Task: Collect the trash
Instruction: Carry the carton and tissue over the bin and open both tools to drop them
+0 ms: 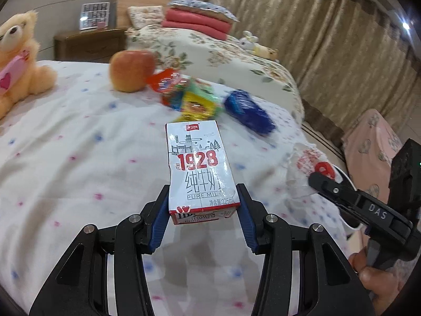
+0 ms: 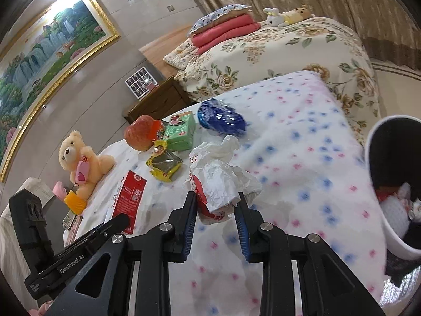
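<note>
Apple, snack packets and teddy bear crowd the bedspread.

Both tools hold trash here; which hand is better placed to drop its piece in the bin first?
Probably the right. Its tool grips the crumpled wrapper, and the bin stands open just to its right. The left tool holds the milk carton, and its view shows no bin.

The left gripper is clamped on a carton. The right gripper pinches crumpled paper. Both point downward at a slant.
</note>
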Available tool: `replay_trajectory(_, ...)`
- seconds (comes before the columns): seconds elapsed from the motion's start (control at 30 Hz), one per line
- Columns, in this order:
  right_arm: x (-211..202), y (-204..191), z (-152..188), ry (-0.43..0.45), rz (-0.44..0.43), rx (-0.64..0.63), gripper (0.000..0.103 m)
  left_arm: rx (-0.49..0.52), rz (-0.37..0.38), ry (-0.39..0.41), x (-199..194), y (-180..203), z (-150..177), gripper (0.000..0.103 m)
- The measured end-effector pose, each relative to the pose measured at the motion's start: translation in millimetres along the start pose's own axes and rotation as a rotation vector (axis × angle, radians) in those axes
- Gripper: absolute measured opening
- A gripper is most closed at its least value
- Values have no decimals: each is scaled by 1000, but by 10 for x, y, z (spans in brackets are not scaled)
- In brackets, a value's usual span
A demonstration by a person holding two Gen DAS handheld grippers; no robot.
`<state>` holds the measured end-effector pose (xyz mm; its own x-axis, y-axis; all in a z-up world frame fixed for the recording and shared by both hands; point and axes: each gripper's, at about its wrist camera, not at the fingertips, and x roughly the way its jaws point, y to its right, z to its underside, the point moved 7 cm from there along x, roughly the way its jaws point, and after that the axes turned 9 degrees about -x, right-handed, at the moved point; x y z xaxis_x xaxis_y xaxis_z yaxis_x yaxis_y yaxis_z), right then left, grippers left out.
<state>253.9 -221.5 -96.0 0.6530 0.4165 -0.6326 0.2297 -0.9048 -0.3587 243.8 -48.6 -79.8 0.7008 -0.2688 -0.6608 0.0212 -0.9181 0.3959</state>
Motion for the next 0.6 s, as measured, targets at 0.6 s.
replay_trajectory(0.6, -621, 707, 177, 59, 111, 105, 29, 152, 123, -66, 107, 866, 364, 47)
